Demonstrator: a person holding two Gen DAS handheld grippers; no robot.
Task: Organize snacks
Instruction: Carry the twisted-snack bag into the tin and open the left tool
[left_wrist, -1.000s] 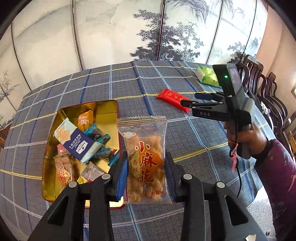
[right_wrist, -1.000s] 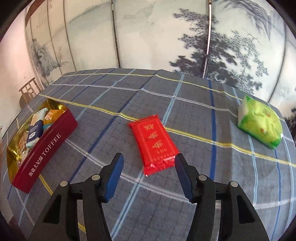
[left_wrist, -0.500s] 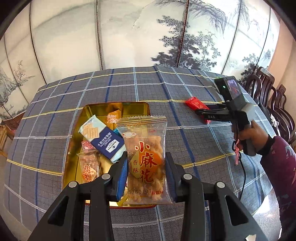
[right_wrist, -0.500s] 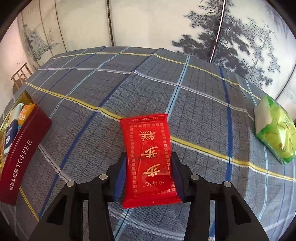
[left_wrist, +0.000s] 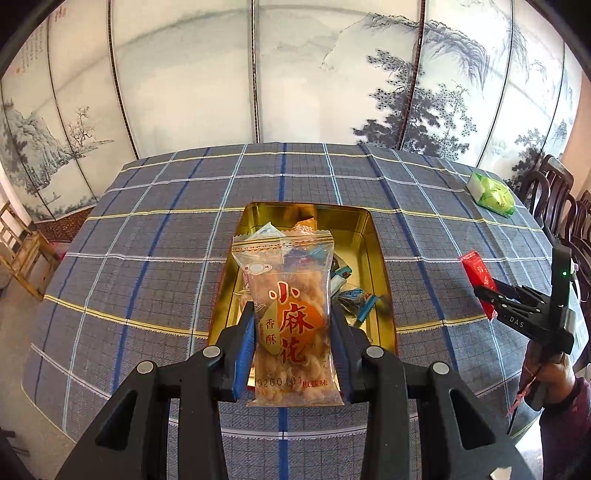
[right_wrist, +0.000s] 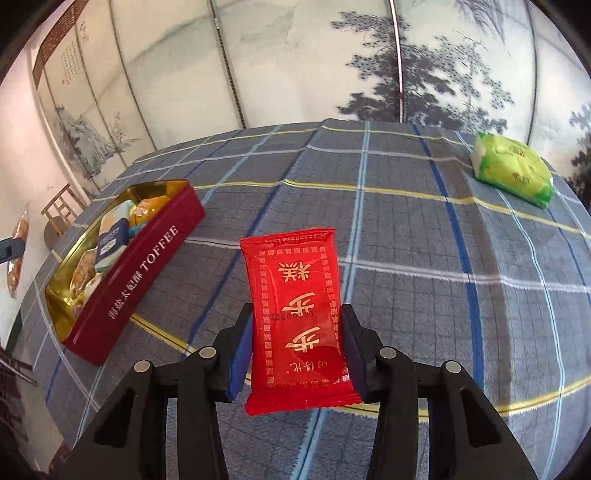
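Snacks sit in both grippers, and the toffee tin (right_wrist: 147, 254) serves as the landmark. At the left, the left gripper (left_wrist: 291, 347) grips a clear fried-twist packet (left_wrist: 291, 314) between its blue pads, jaws narrow and pressed on the packet's lower sides; the packet stands upright, raised over the near end of the tin, its top edge across the gold interior. The tin, red outside and gold inside, lies open on the plaid tablecloth (left_wrist: 147, 266) and holds a loose heap of small wrapped snacks (right_wrist: 110, 243), among them a navy-and-white pack and an orange one. Right of the tin, the right gripper (right_wrist: 295, 347) has just been closing its jaws, and they now hold a red cake packet (right_wrist: 295, 306) by its long edges, lifted clear of the cloth. Farther right of the tin, well apart from it, a green packet (right_wrist: 513, 170) lies near the table's far edge. A hand (left_wrist: 546, 380) grips the right gripper's handle.
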